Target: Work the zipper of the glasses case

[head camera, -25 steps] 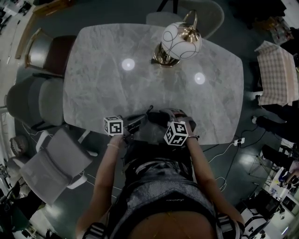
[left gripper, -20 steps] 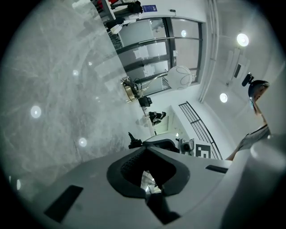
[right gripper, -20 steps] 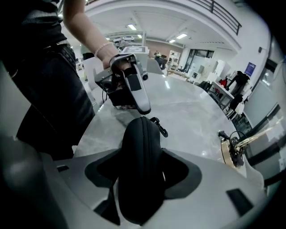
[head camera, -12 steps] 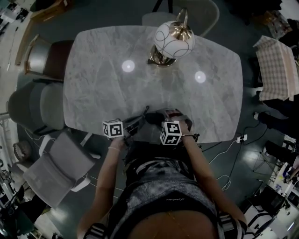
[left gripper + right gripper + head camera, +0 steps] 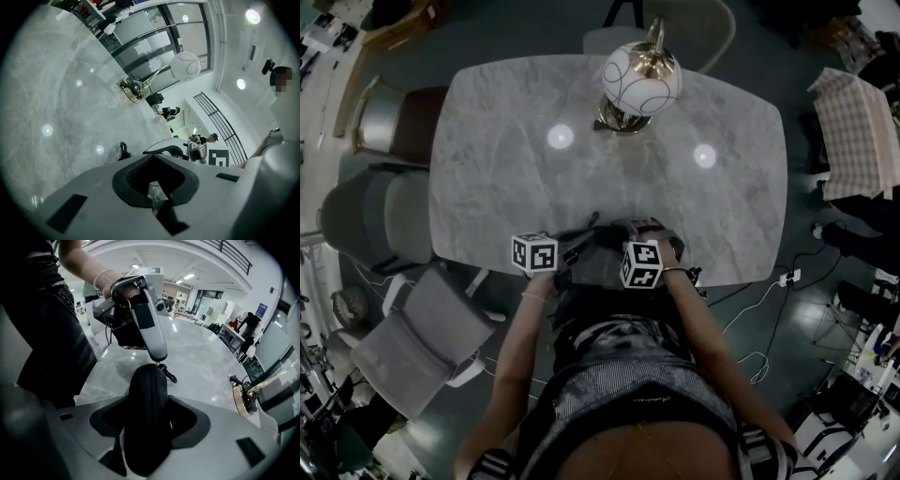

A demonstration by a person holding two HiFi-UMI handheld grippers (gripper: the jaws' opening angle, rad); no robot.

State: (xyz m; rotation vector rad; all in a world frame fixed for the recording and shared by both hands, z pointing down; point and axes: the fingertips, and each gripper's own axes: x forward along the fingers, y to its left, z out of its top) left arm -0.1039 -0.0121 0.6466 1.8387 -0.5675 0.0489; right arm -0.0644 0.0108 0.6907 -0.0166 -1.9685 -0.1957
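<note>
Our right gripper (image 5: 149, 423) points steeply down at the table edge, its jaws closed on the black glasses case (image 5: 147, 399). The case stands edge-on between the pads, with its zipper seam (image 5: 151, 390) running straight away from us along the top edge. Where we can see the seam, the two halves lie together with no gap showing.

At the far tip of the case, just beyond the jaws, a small black snap hook (image 5: 167, 373) hangs off toward the right. Our left gripper (image 5: 159, 354) comes down onto that same tip from above. In its own view its jaws are shut on a small pale tab (image 5: 153, 191), which we take to be the zipper pull, though it is too small to be sure.

Beyond both tools the grey marble table (image 5: 206, 357) stretches away bare. A globe lamp (image 5: 640, 80) on a brass base stands well off at its far side.

We judge that both grips are set: the case is pinned and the pull is pinched at one end of the track. With the visible seam closed and the pull at the hook end, the run around the case looks not yet made. From the track alone we cannot tell whether this is the start of opening or the end of closing.
</note>
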